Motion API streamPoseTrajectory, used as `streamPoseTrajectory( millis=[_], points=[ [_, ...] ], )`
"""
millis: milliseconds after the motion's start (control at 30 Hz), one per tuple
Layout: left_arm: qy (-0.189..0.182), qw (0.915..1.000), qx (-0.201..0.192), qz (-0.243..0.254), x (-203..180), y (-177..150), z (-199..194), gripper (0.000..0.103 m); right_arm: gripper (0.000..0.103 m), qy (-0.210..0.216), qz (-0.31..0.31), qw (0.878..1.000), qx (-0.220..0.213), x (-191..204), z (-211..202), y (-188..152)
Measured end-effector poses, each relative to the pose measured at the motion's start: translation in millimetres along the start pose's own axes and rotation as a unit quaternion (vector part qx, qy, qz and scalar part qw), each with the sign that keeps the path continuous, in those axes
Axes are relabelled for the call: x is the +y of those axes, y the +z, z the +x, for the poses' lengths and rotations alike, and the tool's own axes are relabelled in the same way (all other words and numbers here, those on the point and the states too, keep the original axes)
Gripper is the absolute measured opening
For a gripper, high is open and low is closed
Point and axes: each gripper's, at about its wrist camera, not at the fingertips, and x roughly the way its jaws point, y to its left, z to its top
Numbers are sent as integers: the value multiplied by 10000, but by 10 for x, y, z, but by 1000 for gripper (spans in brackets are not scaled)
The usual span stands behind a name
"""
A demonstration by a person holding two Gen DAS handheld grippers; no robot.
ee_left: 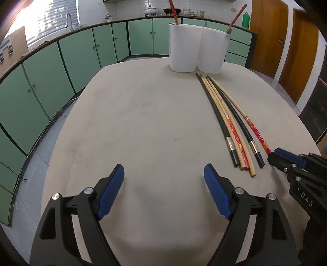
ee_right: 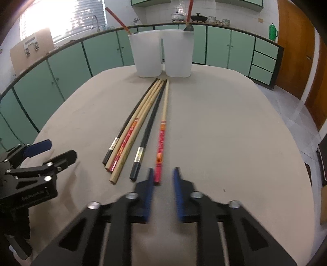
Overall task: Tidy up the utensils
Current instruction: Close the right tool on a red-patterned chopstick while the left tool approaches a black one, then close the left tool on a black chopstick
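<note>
Several chopsticks (ee_right: 141, 124) lie side by side on the beige table (ee_right: 224, 133), black, plain wood and red-patterned, tips toward a white two-compartment holder (ee_right: 162, 54). The holder (ee_left: 197, 48) has one red-handled chopstick standing in each compartment. My right gripper (ee_right: 163, 174) is partly open with its blue pads on either side of the butt end of the rightmost red-patterned chopstick (ee_right: 161, 141). In the left wrist view the right gripper (ee_left: 274, 156) touches that chopstick's end (ee_left: 258, 135). My left gripper (ee_left: 163, 176) is open and empty, hovering over bare table left of the chopsticks.
Green kitchen cabinets (ee_left: 81, 53) with a sink tap (ee_left: 68, 18) curve round the left and back. Wooden doors (ee_left: 269, 34) stand at the right. A cardboard box (ee_right: 30, 49) sits on the counter. The table edge is close on both sides.
</note>
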Motion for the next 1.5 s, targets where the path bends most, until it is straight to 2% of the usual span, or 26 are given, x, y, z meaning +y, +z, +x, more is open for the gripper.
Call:
streamPoseTrajectory(
  millis=[267,500,767,967,1033,1133,1367,1400,1500],
  points=[
    [-255,9996,29,137,-241,51,57,78,6,-23,141,9999,-24,-134,-17,-7],
    [-310,9991,43,298,-422,92,152,79,6,59,234,9997,-27,-202,-8,-10],
    [-282,9991,157,273,-400,89,195,79,6,115,278,9995,-27,-211,0,-12],
    [-236,9994,153,187,-331,71,168,74,6,148,305,9994,-22,-211,10,-10],
    [-263,9993,135,225,-362,80,170,68,6,119,281,9995,-20,-197,14,-8],
    [-344,9990,103,273,-412,95,164,52,7,124,273,9995,-15,-199,21,-7],
    [-424,9984,62,379,-513,58,119,9,6,116,268,9996,-28,-206,11,-17],
    [-436,9983,63,390,-514,55,116,6,6,100,255,9996,-32,-201,9,-16],
    [-414,9984,63,378,-524,58,115,6,6,97,250,9996,-45,-207,1,-16]
  ],
)
